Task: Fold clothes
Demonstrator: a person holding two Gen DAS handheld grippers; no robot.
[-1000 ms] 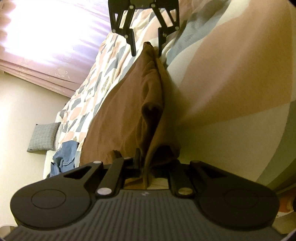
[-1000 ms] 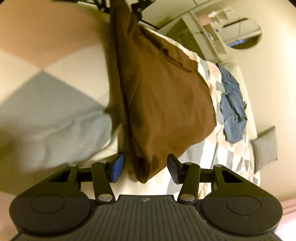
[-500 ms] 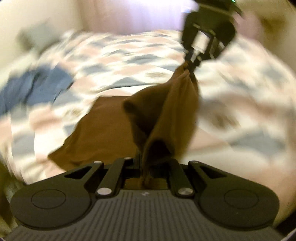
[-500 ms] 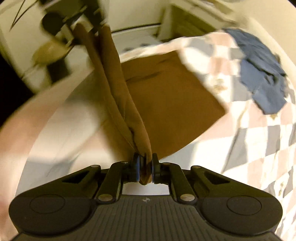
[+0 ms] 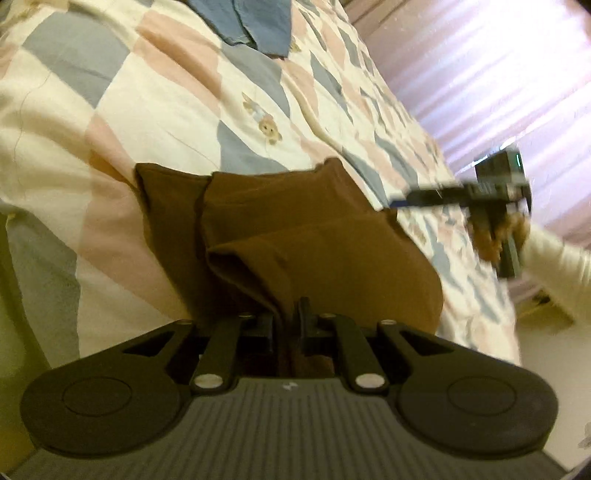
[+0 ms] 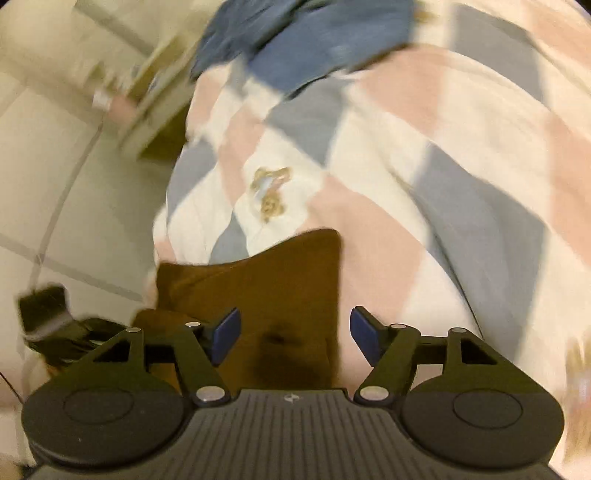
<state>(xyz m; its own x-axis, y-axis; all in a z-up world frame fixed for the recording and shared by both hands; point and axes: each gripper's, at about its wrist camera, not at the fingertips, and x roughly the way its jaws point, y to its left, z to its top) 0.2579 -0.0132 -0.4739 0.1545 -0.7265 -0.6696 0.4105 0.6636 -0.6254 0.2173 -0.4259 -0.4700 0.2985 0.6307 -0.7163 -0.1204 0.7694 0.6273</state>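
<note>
meanwhile left hand-held gripper (image 5: 287,321) pinches brown garment (image 5: 314,236); right (image 6: 293,338) opening.

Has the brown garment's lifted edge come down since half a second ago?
Yes. The brown garment hung stretched above the quilt; now it lies folded on it. Left tongs pinch it; right tongs are opening, nothing pressed between.

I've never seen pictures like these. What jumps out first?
A brown garment lies half folded on a patchwork quilt of cream, pink and grey, one corner pinched in the left gripper at the bottom of its view. The right gripper hangs just above the same cloth, its blue-padded fingers opening and holding nothing. Farther up the quilt sits a crumpled blue garment.
</note>
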